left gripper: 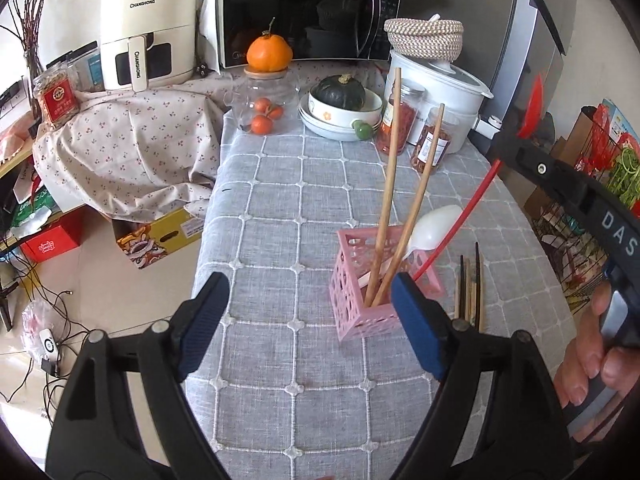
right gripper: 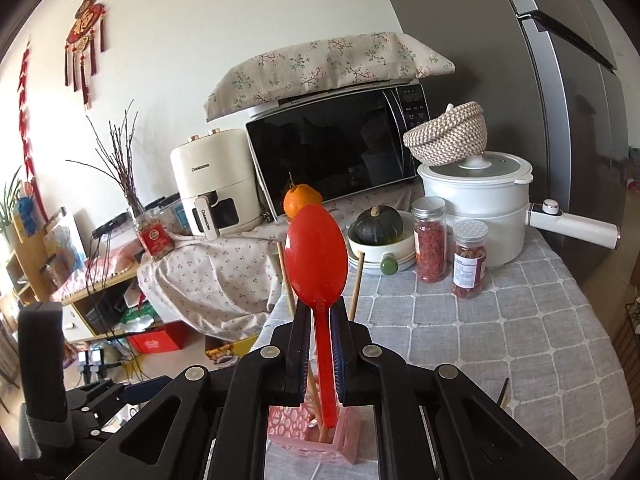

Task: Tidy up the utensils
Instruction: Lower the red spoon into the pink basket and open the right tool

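A pink lattice holder stands on the grey checked tablecloth. It holds two wooden chopsticks and a white spoon. My right gripper is shut on a red spoon, bowl up, handle tip down inside the holder. In the left wrist view the red spoon slants into the holder from the right gripper. My left gripper is open and empty, just in front of the holder. Several dark and wooden chopsticks lie right of the holder.
At the back stand a microwave, an air fryer, a glass jar topped by an orange, a bowl with a green squash, two spice jars and a white pot. The table's left edge drops to a cluttered floor.
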The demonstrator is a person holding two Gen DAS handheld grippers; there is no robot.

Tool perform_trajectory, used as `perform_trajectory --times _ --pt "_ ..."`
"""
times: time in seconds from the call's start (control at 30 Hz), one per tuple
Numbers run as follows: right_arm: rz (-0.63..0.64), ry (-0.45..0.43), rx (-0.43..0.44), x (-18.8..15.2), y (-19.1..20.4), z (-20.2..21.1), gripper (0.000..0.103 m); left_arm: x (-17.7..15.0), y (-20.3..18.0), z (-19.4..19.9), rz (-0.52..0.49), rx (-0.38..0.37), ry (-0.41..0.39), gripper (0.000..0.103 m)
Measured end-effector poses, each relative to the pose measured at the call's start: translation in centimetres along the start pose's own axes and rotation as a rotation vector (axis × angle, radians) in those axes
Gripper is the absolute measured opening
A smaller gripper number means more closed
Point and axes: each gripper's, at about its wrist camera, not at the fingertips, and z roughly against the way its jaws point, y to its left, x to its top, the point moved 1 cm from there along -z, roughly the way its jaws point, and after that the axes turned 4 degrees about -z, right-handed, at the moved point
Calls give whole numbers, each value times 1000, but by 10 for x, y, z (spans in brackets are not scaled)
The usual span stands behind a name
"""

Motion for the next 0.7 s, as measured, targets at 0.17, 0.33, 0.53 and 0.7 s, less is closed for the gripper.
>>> perform_trajectory --times 0.17,0.33,0.53,0.7 --pt "-5 28 -9 -6 -2 -8 11 0 1 1 8 0 0 83" --pt "-9 31 5 -3 -2 -2 19 0 2 2 9 1 -2 83" --pt "-21 10 29 5 -6 15 45 0 -2 3 9 -9 -4 83" --pt "-30 -4 35 15 -16 33 56 -1 -8 3 7 -24 -1 83"
